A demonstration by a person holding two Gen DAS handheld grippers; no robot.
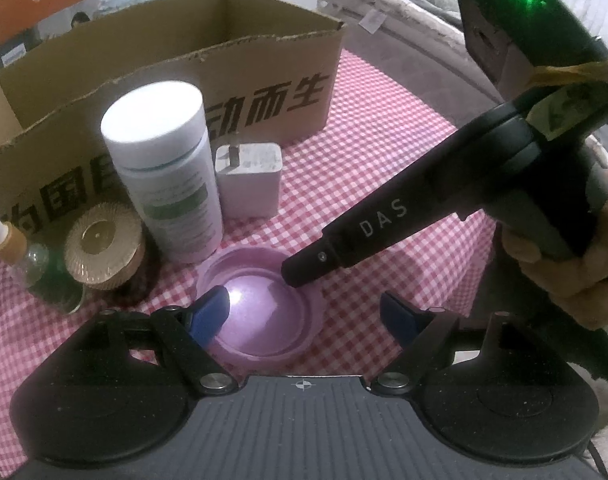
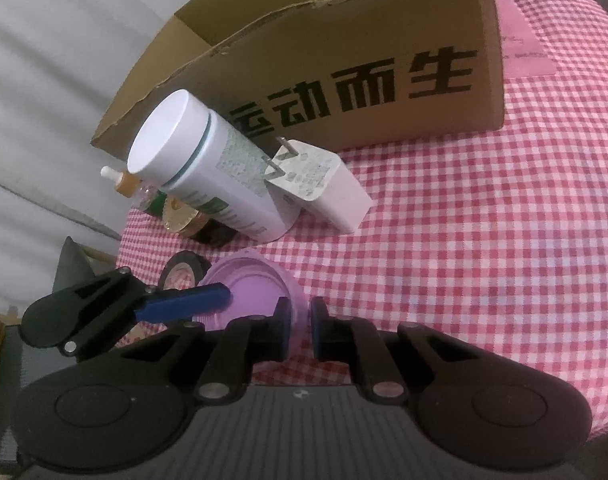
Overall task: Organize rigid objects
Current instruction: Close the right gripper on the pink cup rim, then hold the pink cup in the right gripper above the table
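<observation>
Left wrist view: the left gripper (image 1: 304,312) hangs low over a red-and-white checked cloth (image 1: 383,168), its blue-padded jaws spread wide. One blue pad lies over the near-left rim of a purple lid (image 1: 260,308); the other stands off to the right, clear of it. The lid is a shallow round dish lying flat with its hollow side up, so it has no long axis along the cloth — its opening faces straight up. The right gripper (image 1: 300,276) comes in from the upper right as a long black body slanting down-left, its tip meeting the lid's far-right rim, with a hand (image 1: 563,264) wrapped around its handle. Behind the lid stand a white bottle (image 1: 164,172) upright with its cap on top, a white charger (image 1: 248,180) with prongs up, a gold-capped jar (image 1: 104,248) and a small dropper bottle (image 1: 20,256). A cardboard box (image 1: 184,76) with black lettering stands open at the back.

Right wrist view: the right gripper (image 2: 302,326) has its jaws drawn narrow and clamped on the lid's (image 2: 256,292) near rim wall, one pad inside and one outside. The left gripper's blue finger (image 2: 188,304) reaches across the lid's left edge. A roll of black tape (image 2: 180,272) lies just left of the lid. The bottle (image 2: 200,172), the charger (image 2: 327,196) and the box (image 2: 383,92) sit beyond — all leaning in this view.
</observation>
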